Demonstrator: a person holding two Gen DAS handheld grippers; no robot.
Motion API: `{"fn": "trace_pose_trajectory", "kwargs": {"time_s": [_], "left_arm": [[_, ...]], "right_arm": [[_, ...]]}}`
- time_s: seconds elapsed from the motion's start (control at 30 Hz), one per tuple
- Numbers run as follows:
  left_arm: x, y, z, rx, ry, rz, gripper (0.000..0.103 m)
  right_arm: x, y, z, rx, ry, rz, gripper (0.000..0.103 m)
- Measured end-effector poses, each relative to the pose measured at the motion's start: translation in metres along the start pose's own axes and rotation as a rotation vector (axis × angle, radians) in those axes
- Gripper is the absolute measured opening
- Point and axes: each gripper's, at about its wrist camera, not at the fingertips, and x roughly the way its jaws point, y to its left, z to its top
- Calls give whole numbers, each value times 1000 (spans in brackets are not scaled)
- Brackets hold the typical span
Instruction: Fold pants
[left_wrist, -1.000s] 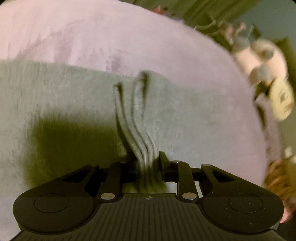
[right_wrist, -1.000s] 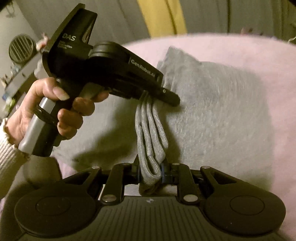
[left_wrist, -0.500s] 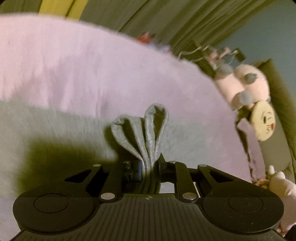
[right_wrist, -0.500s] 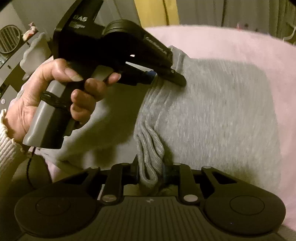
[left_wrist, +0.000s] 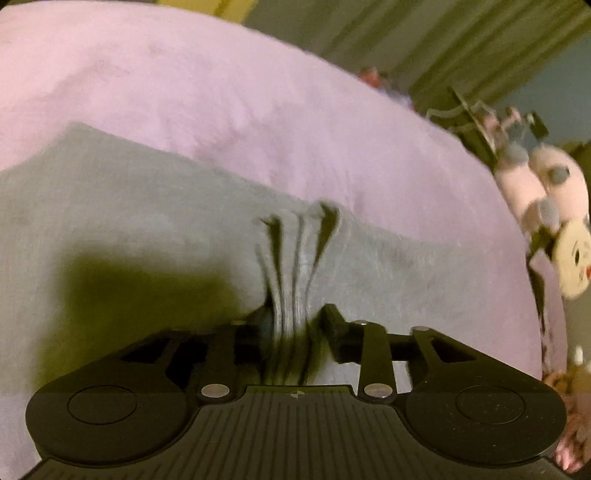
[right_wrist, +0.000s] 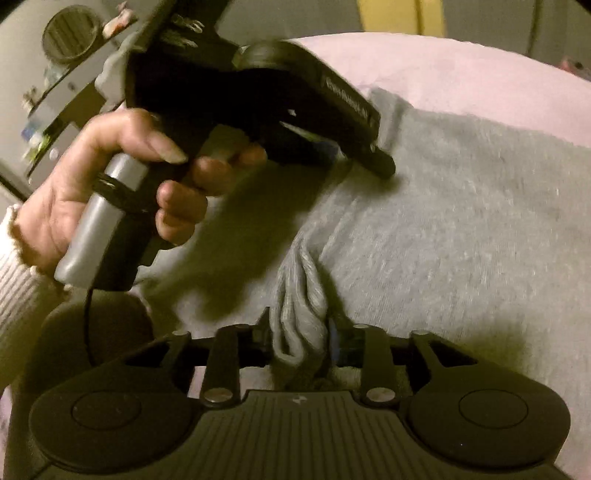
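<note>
Grey knit, soft and floppy, that's what the pants looked like from the left wrist view, lying spread on the pink fuzzy blanket of the bed. The left tool had a bunched stack of edge layers standing up between its fingers. Its jaws had just been opening: the right finger stood clear of the cloth, and the left side was too blurry to call. So the fabric sat in the gap without being squeezed, as far as I could tell. Plush toys were piled off the bed's far right edge.

From the right wrist view, same story. The right tool had a fat wad of folded hem between its fingers, jaws just having opened, and I couldn't see them pinching it. A hand in a white ribbed sleeve held the left tool with its tips down at the far corner of the fold.

My guess on handling: light, zero stiffness, slightly grippy on that fleece. It'll sag and unfold if grabbed by one layer, so pinch all layers together near the corners of an edge.
</note>
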Motion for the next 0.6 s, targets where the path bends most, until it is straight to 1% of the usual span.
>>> {"fn": "trace_pose_trajectory", "kwargs": {"time_s": [0.03, 0.07, 0.1, 0.17, 0.2, 0.23, 0.27, 0.3, 0.33, 0.37, 0.4, 0.43, 0.47, 0.5, 0.53, 0.57, 0.6], "left_arm": [[-12, 4, -3, -8, -41, 22, 48], [-25, 7, -6, -9, -82, 59, 51], [-37, 6, -10, 12, -117, 88, 60], [-55, -4, -23, 51, -159, 110, 70], [-61, -10, -29, 66, -165, 90, 71], [-67, -15, -35, 73, -164, 58, 72], [-71, -21, -43, 75, -155, 10, 74], [-71, -28, -49, 78, -141, -32, 78], [-68, -35, -58, 85, -118, -73, 80], [-60, -42, -68, 95, -85, -96, 81], [-50, -47, -77, 100, -39, -88, 80], [-39, -49, -85, 94, 10, -64, 77], [-29, -48, -93, 84, 51, -38, 70], [-25, -48, -101, 91, 60, -15, 67], [-27, -50, -105, 113, 40, -7, 67], [-31, -50, -108, 128, 31, 3, 66], [-33, -49, -110, 120, 36, 7, 66]], "right_arm": [[-8, -1, 1, -10, -3, 14, 47], [-21, -3, 3, -12, -31, 20, 59], [-34, -7, 4, -12, -67, 18, 70], [-65, -24, 7, 8, -161, 16, 80], [-78, -33, 8, 30, -210, 0, 83], [-87, -44, 12, 58, -254, -28, 83], [-91, -57, 19, 100, -293, -53, 83], [-93, -71, 25, 153, -317, -71, 83], [-91, -89, 31, 241, -328, -71, 83], [-87, -104, 37, 320, -329, -49, 82], [-78, -119, 41, 400, -322, -3, 78], [-67, -128, 44, 456, -305, 34, 72], [-53, -135, 48, 484, -275, 65, 60], [-41, -139, 55, 477, -240, 74, 54], [-28, -138, 62, 449, -203, 34, 53], [-17, -133, 59, 428, -178, -20, 53], [-7, -134, 63, 415, -152, -57, 52]]}}
